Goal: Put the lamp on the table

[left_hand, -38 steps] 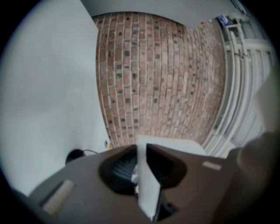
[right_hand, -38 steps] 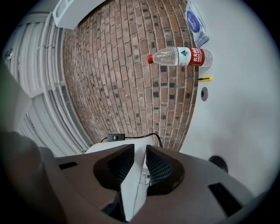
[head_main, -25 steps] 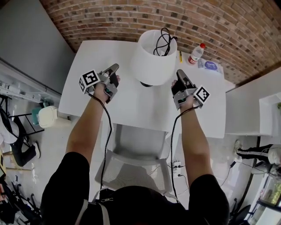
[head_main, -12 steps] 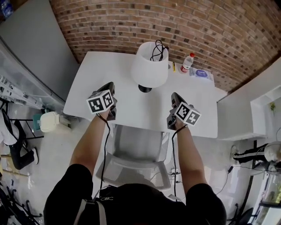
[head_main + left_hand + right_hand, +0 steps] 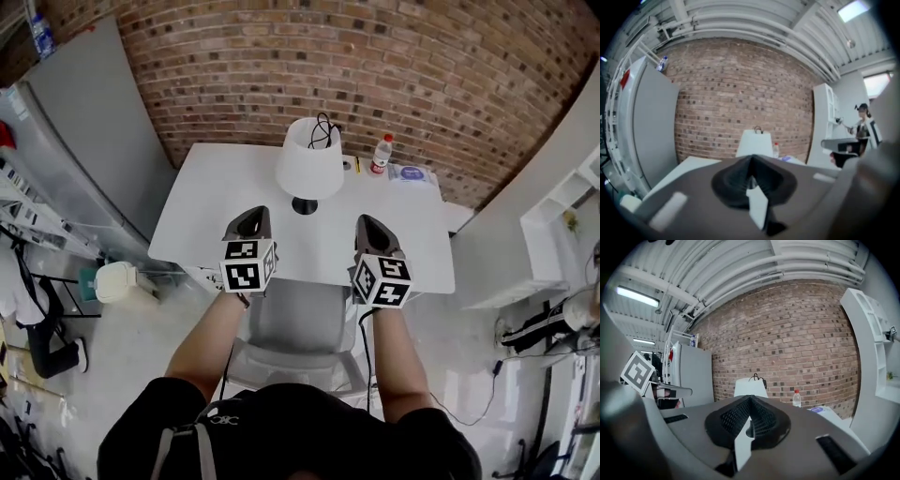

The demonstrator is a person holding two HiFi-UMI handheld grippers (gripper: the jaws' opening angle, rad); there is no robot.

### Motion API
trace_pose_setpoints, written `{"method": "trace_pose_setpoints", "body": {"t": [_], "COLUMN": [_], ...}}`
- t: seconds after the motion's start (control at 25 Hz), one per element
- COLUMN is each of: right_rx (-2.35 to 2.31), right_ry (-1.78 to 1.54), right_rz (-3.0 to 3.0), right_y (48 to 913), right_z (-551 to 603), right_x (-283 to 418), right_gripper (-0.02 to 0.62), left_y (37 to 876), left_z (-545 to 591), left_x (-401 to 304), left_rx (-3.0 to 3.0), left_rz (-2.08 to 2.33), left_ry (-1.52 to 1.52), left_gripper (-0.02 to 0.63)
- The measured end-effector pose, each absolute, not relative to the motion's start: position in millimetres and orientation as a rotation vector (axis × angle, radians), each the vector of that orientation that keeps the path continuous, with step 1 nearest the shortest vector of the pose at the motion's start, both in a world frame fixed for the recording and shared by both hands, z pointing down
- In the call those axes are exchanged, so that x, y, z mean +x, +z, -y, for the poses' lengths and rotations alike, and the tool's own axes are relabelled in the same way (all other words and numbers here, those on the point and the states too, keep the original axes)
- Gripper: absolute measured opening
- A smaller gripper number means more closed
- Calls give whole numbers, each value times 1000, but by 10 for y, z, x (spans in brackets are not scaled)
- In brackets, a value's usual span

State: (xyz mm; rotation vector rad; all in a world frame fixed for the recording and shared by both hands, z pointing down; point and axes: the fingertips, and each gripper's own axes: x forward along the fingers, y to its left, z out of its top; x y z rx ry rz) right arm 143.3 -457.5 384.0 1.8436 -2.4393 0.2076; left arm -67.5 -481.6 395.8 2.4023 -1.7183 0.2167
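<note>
Lamp (image 5: 307, 161): upright on table (image 5: 216, 220) (placing looks done). My left tongs (image 5: 253, 216), right tongs (image 5: 367, 223): 2 pressed together, empty, nothing needing hold.

The head camera is looking steeply down from high above the person's arms, taking in the whole table (image 5: 202, 206) and the wall (image 5: 394, 66) behind it. Each gripper camera is riding low behind its own jaws, facing level across the table toward that wall, well back from the lamp (image 5: 754, 143). All three views are sharing the lamp, the bottle (image 5: 797, 399) and the wall.
</note>
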Motion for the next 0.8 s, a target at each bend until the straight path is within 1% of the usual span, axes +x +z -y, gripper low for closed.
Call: {"method": "trace_pose_setpoints", "body": {"t": [0.12, 0.28, 0.4, 0.8], "right_rx": [1847, 1814, 1795, 1775], "right_ry": [225, 295, 345, 340], "right_rz": [2480, 2498, 2496, 2509], "right_y": [3724, 3876, 3966, 3929], "right_z": [4286, 3994, 3921, 3859], "right_x": [1339, 1221, 1199, 1155], "right_gripper": [-2, -2, -2, -2], "left_y": [3901, 3948, 3944, 3864], "left_z": [4477, 4164, 4098, 4035], "left_x": [-511, -368, -356, -372], "left_rx": [2400, 2442, 2457, 2450], "left_rz": [1668, 1629, 1632, 1641], "left_ry": [196, 252, 259, 230], "left_gripper": [0, 0, 0, 0]}}
